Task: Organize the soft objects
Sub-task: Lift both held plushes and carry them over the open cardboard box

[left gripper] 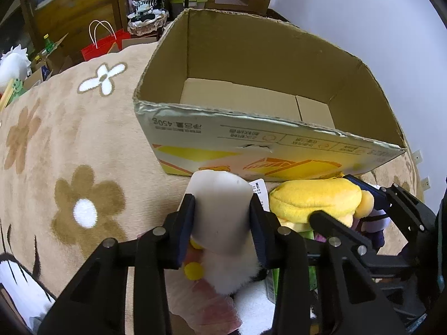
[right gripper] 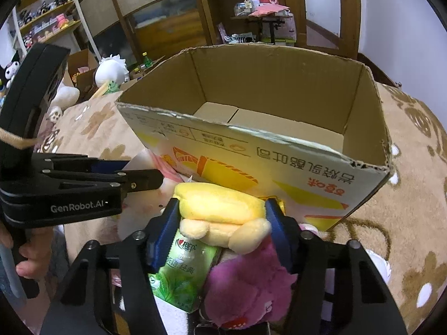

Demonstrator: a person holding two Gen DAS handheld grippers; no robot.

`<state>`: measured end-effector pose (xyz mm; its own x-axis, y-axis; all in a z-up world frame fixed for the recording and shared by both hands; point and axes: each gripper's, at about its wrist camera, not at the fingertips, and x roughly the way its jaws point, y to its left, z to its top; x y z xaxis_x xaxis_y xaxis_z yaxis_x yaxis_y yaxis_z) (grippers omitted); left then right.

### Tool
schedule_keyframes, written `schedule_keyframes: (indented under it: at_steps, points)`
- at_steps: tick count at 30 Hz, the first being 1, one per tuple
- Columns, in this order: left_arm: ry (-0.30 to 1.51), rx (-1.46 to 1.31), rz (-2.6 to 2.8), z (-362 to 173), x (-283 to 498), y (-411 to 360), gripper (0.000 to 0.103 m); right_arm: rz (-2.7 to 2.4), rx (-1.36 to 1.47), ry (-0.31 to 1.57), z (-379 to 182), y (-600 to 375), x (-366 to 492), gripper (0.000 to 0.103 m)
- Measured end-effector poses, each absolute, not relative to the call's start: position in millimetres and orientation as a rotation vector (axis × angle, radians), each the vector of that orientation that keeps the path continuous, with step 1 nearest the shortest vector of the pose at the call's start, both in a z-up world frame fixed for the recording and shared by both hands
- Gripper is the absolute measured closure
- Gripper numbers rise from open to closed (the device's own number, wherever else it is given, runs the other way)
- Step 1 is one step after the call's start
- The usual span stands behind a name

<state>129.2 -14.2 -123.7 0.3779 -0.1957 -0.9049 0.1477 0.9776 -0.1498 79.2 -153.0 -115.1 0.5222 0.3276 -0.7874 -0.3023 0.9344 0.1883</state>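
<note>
1. Nearest the left wrist camera, the left gripper (left gripper: 222, 217) clamps a white plush toy (left gripper: 220, 209) between its two pads; a small yellow pom (left gripper: 192, 270) hangs just below the grip.
2. Nearest the right wrist camera, the right gripper (right gripper: 222, 223) is closed on a yellow plush toy (right gripper: 220, 209). A green drink carton (right gripper: 178, 273) and a purple plush (right gripper: 245, 284) lie just beneath it.
3. Both held toys sit on the near side of the cardboard box (left gripper: 279, 136), close to its front wall and outside it.
4. Inside the box, only the bare folded bottom flaps show.
5. Printing on the box's front wall is upside down: "450g" reads in the left view, and large red Chinese characters in the right view.
6. "GenRobot.AI" is lettered in white on the left gripper's body, seen from the right camera.
7. Everything rests on a tan blanket (left gripper: 56, 153) with brown and white flowers.
</note>
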Motion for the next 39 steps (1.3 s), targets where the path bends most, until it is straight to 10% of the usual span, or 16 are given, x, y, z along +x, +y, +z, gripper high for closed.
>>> schedule_keyframes:
  at_steps: [39]
  points:
    - [0.548, 0.052, -0.065, 21, 65, 0, 0.072, 0.059, -0.009, 0.538, 16, -187, 11, 0.046]
